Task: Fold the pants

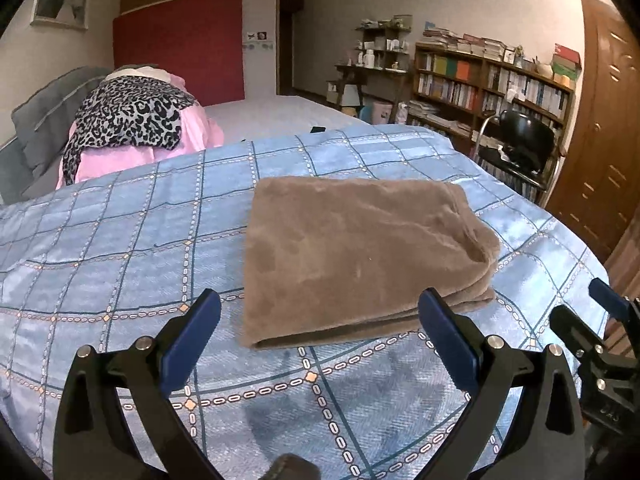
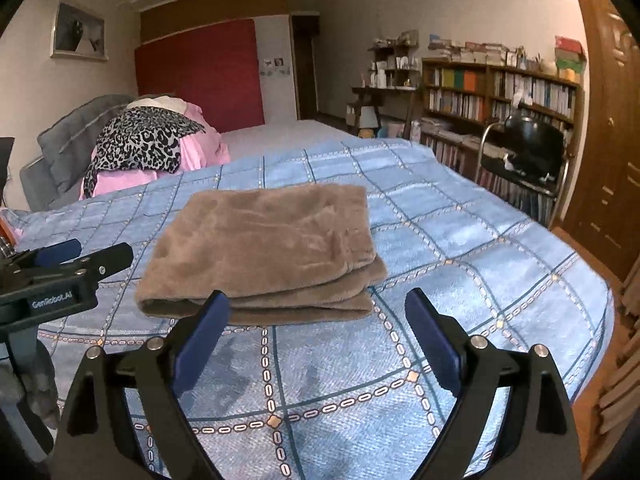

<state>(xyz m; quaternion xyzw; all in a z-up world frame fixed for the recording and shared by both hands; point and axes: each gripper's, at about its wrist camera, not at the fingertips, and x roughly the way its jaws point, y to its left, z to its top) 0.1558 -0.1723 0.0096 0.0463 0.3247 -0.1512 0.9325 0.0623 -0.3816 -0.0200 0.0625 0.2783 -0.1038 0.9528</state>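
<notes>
on the blue checked bed cover (image 1: 120,220) the folded brown pants (image 1: 360,256) lie; just short of them, left gripper (image 1: 320,316) and right gripper (image 2: 318,316) hover, jaws spread wide, empty.

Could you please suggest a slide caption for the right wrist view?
Open right gripper just short of the folded brown pants on the blue checked bedspread.

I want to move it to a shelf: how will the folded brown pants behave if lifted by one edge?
The brown pants look like soft fleece, so probably floppy. Their stacked layers would likely slide apart and unfold. They seem light.
</notes>
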